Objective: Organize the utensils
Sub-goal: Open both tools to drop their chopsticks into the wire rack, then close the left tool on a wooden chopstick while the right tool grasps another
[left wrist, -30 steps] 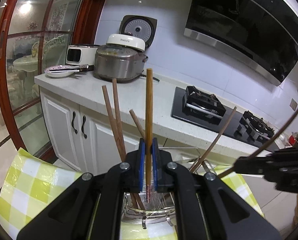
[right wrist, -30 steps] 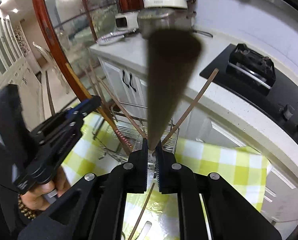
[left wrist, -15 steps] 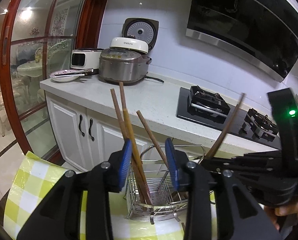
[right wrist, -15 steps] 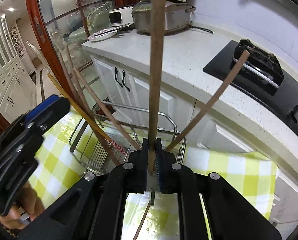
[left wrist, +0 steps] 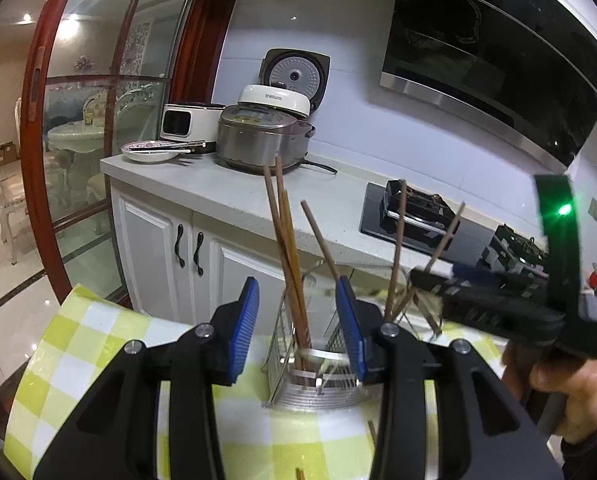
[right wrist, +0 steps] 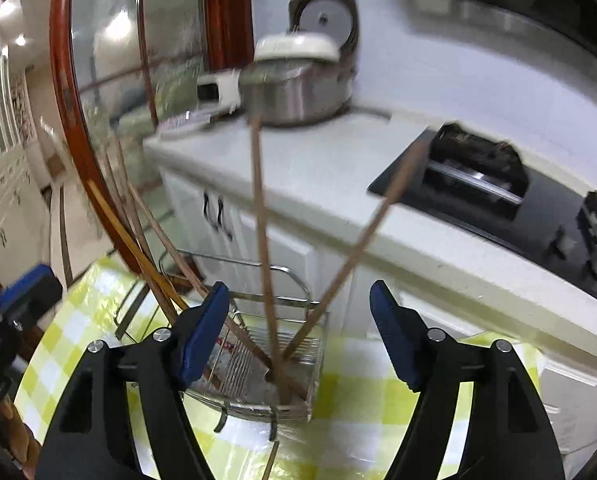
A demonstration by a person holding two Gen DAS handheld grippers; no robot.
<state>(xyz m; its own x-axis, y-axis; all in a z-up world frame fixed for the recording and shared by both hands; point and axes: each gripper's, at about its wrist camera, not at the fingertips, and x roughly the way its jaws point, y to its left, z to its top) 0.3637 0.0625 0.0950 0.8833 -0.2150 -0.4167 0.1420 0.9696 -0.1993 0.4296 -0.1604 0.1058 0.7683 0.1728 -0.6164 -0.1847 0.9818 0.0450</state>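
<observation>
Wire basket: a metal utensil holder (right wrist: 258, 364) stands on the yellow-and-white checked tablecloth (right wrist: 362, 432), near the cloth's far edge, in front of the white cabinets (left wrist: 158, 240).
Chopsticks: several wooden sticks (left wrist: 288, 264) stand in the holder and lean apart in different directions; in the right wrist view one stands nearly upright (right wrist: 262, 248) and one leans right toward the stove (right wrist: 354, 248).
Loose stick: another chopstick (right wrist: 270, 464) lies on the cloth at its near edge, just in front of the holder.
Left gripper: (left wrist: 298, 320) jaws spread wide, blue pads clear of everything, holding nothing; the holder shows between them.
Right gripper: (right wrist: 298, 336) jaws also wide apart and empty, framing the holder and its sticks without touching them; the view is blurred.
Counter: a grey worktop (left wrist: 226, 196) carries a steel rice cooker (left wrist: 262, 140), a patterned plate (left wrist: 150, 150) and a black gas stove (left wrist: 414, 216).
</observation>
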